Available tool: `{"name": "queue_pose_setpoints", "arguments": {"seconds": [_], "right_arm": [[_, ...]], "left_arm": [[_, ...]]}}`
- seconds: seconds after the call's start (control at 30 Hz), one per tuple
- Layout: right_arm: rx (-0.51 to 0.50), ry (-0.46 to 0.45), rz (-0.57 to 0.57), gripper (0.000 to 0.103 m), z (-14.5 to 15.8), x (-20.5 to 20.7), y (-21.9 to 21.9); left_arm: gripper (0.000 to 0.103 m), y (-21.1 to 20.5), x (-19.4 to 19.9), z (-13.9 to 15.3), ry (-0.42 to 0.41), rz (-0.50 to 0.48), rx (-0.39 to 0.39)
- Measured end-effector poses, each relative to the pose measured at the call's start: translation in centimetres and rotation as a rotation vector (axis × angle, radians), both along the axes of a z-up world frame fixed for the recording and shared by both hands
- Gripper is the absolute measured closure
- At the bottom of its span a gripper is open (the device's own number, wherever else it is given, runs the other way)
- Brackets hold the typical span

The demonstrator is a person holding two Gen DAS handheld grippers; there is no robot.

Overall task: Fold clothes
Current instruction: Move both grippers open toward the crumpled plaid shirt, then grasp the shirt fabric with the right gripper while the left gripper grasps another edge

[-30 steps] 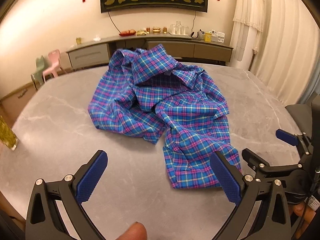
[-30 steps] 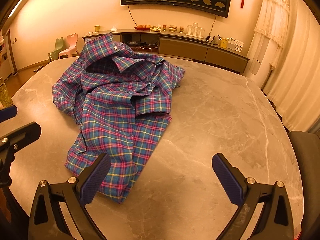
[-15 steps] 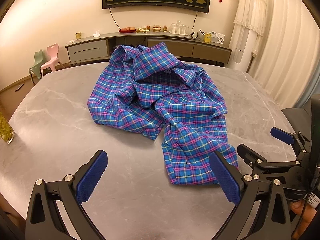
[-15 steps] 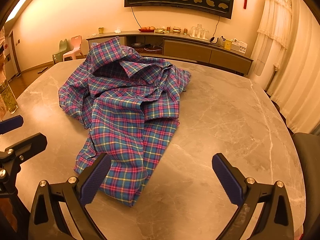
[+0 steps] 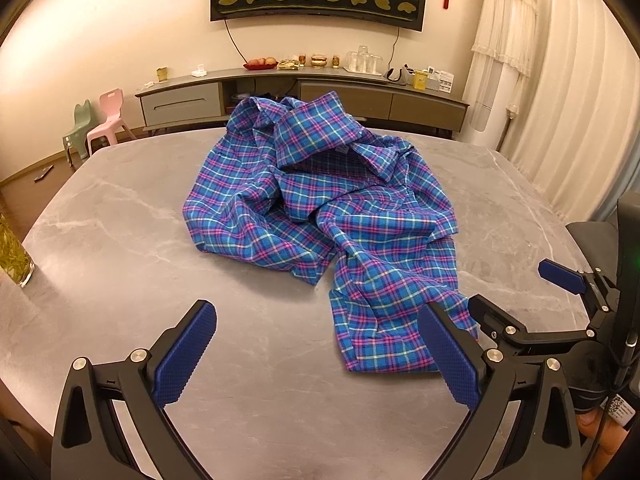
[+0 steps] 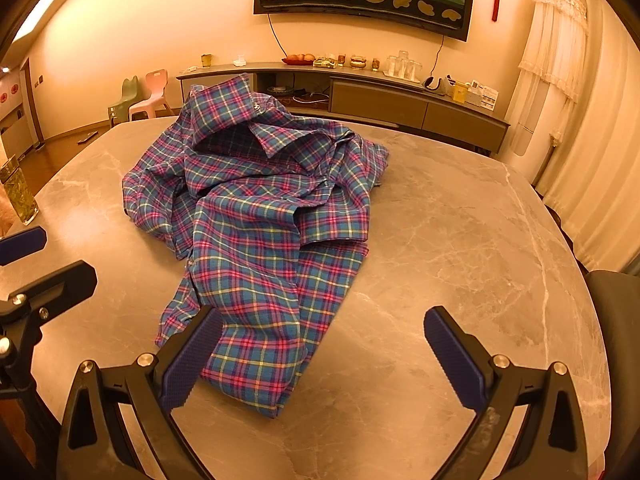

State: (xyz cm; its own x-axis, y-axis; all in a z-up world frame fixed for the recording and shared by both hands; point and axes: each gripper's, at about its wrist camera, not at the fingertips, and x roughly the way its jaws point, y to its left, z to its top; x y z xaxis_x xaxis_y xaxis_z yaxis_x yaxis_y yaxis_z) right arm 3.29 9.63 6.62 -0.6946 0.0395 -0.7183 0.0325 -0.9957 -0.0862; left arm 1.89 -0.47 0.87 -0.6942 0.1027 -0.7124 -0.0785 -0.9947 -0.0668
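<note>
Plaid shirt (image 5: pixel 320 216) lies crumpled mid-table (image 5: pixel 120 240), collar at the far side, nothing folded yet. Left gripper (image 5: pixel 320 356) has jaws wide, just eased in a bit, nothing between them; right gripper (image 6: pixel 320 356) spread too, empty, over the near hem. Judged step: approach. Next: pinch hem corners w/ both, spread flat

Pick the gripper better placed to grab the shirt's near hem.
Right gripper: the crumpled blue plaid shirt has its hem between the open fingers. Left gripper frames mostly bare table.
</note>
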Motion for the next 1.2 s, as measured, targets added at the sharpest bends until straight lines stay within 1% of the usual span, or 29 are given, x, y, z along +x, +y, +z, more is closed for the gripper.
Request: {"name": "queue_pose_setpoints", "arguments": {"seconds": [0.07, 0.1, 0.13, 0.17, 0.2, 0.23, 0.27, 0.3, 0.33, 0.37, 0.43, 0.57, 0.67, 0.7, 0.73, 0.77, 0.8, 0.83, 0.9, 1.07, 1.2], "right_arm": [[-0.003, 0.003, 0.006, 0.001, 0.0, 0.0, -0.1], [-0.005, 0.004, 0.01, 0.003, 0.0, 0.0, -0.1], [-0.008, 0.005, 0.014, 0.011, 0.0, 0.0, -0.2], [-0.011, 0.004, 0.018, 0.019, -0.1, 0.0, -0.2], [-0.015, -0.001, 0.021, 0.038, -0.1, -0.1, -0.3], [-0.02, -0.007, 0.022, 0.059, -0.1, -0.2, -0.3], [-0.026, -0.014, 0.021, 0.071, -0.3, -0.3, -0.3], [-0.033, -0.023, 0.019, 0.087, -0.4, -0.4, -0.2], [-0.033, -0.026, 0.017, 0.098, -0.5, -0.4, -0.3], [-0.031, -0.025, 0.017, 0.101, -0.5, -0.4, -0.3], [-0.026, -0.021, 0.021, 0.102, -0.5, -0.3, -0.5], [-0.028, -0.016, 0.026, 0.102, -0.3, -0.2, -0.8], [-0.038, -0.011, 0.025, 0.102, 0.0, -0.3, -0.8], [-0.047, -0.011, 0.025, 0.101, 0.0, -0.3, -0.7], [-0.058, -0.014, 0.025, 0.1, -0.1, -0.4, -0.6], [-0.059, -0.017, 0.024, 0.098, -0.2, -0.5, -0.6], [-0.059, -0.02, 0.022, 0.084, -0.2, -0.6, -0.5], [-0.06, -0.023, 0.02, 0.056, -0.3, -0.6, -0.4], [-0.072, -0.022, 0.028, 0.03, -0.6, -0.7, -0.3], [-0.084, -0.041, 0.058, 0.03, -1.5, -1.1, -0.4], [-0.076, -0.096, 0.119, 0.03, -3.4, -2.2, -1.6]], "left_arm": [[0.014, -0.2, -0.1, 0.0, -0.003, 0.007, 0.004], [0.022, -0.3, -0.2, 0.0, -0.004, 0.006, 0.004], [0.031, -0.3, -0.2, 0.0, -0.005, 0.009, 0.002], [0.037, -0.4, -0.2, 0.0, -0.006, 0.014, 0.0], [0.053, -0.4, -0.2, -0.1, -0.006, 0.018, -0.003], [0.076, -0.5, -0.2, -0.2, -0.015, 0.019, -0.002], [0.089, -0.6, -0.3, -0.3, -0.024, 0.019, -0.001], [0.098, -0.7, -0.3, -0.5, -0.033, 0.018, 0.0], [0.1, -0.7, -0.3, -0.5, -0.034, 0.018, 0.001], [0.1, -0.7, -0.3, -0.5, -0.033, 0.018, 0.002], [0.102, -0.8, -0.3, -0.5, -0.033, 0.017, 0.004], [0.101, -0.9, -0.2, -0.5, -0.031, 0.015, 0.007], [0.093, -1.0, -0.1, -0.4, -0.028, 0.013, 0.011], [0.083, -1.0, -0.1, -0.3, -0.025, 0.011, 0.014], [0.062, -1.0, -0.1, -0.2, -0.022, 0.01, 0.017], [0.05, -1.1, 0.0, -0.2, -0.012, 0.016, 0.024], [0.037, -1.2, 0.0, -0.1, -0.001, 0.022, 0.032], [0.033, -1.3, 0.0, 0.0, 0.009, 0.029, 0.04], [0.03, -1.6, -0.1, 0.0, 0.016, 0.04, 0.045], [0.029, -2.8, -2.5, -1.5, -0.03, 0.067, 0.029], [0.029, -4.5, -5.8, -3.7, -0.055, 0.1, -0.012]]}}
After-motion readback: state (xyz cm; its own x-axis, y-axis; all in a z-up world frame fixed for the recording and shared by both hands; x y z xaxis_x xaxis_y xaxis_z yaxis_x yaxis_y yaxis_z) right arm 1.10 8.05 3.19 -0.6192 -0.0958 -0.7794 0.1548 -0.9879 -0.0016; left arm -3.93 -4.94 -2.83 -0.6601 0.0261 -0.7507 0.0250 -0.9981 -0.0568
